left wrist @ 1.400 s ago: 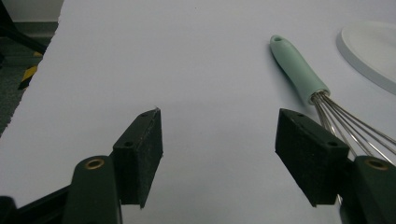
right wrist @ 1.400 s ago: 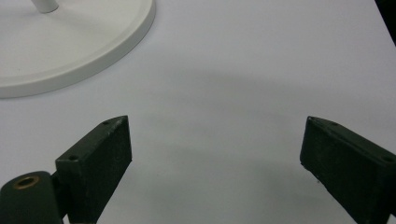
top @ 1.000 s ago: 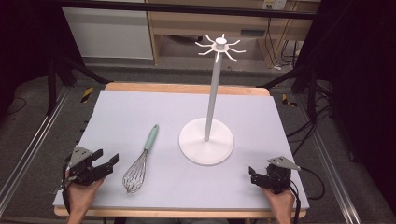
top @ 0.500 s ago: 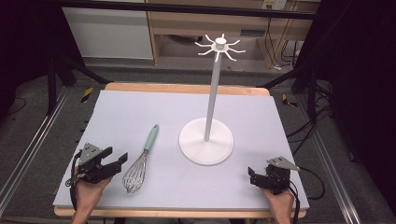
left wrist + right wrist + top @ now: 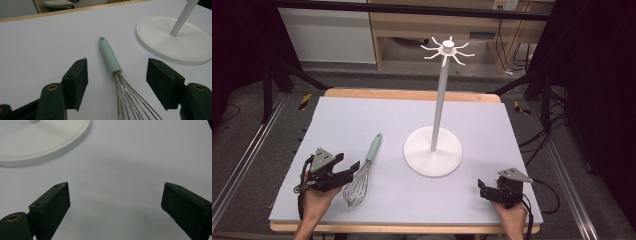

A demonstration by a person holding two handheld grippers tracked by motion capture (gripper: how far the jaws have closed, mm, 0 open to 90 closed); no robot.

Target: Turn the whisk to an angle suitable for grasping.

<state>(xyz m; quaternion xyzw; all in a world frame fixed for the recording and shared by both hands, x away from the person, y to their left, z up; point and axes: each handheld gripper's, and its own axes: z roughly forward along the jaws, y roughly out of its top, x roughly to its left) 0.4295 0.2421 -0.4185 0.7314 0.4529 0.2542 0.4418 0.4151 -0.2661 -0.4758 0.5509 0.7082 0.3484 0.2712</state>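
One whisk [image 5: 362, 174] and one white stand [image 5: 434, 150] lay on the desk [image 5: 362, 120]. The left tool [image 5: 116, 75] stood spread wide astride the whisk's wires, not touching. The right tool [image 5: 115, 202] gaped over bare desk. The high view showed the stand's hooks.

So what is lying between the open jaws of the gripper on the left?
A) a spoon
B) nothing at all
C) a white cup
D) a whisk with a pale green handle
D: in the left gripper view the whisk lies on the table between the wide-open jaws of the left gripper, its green handle pointing away from them.
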